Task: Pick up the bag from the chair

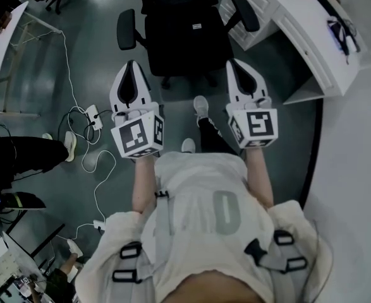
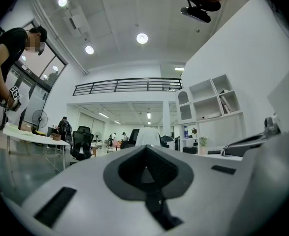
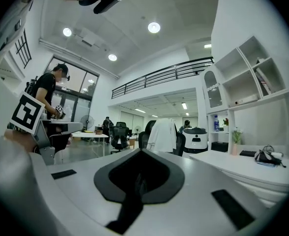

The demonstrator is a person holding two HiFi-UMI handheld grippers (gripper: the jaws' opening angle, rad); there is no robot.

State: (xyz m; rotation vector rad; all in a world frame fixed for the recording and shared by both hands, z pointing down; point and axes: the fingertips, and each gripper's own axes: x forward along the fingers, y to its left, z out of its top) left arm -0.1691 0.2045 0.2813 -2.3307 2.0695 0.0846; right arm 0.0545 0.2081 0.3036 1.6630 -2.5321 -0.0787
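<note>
Both tools are clamped shut and carrying nothing: the left hand-held gripper (image 1: 131, 74) has its jaws pressed together with only air ahead of them, and the right hand-held gripper (image 1: 239, 71) is the same, jaws meeting along one dark seam. They are held out level, side by side and well apart, each with its marker cube just in front of the wearer's wrists. Between and just beyond their tips stands the black chair (image 1: 126, 29), armrests splayed to either side. The bag (image 1: 188, 40) seems to be the dark bulk lying on its seat with a small pale tag on top; black on black, so its outline is hard to make out, and neither gripper touches it. The left gripper tip points at the chair's left armrest and the right one at the other. To the right, the curved edge of a white desk (image 1: 299, 24) comes close to the chair's right armrest, leaving only a narrow gap there. To the left the dark floor (image 1: 97, 62) lies open, though a white cable (image 1: 65, 55) trails across it to a power strip (image 1: 91, 117) near the left gripper, and another person's shoe (image 1: 69, 145) stands beside that. From the right gripper view, a chair draped in white cloth (image 3: 164, 132) shows ahead, with wall shelves (image 3: 247, 82) to the right.
</note>
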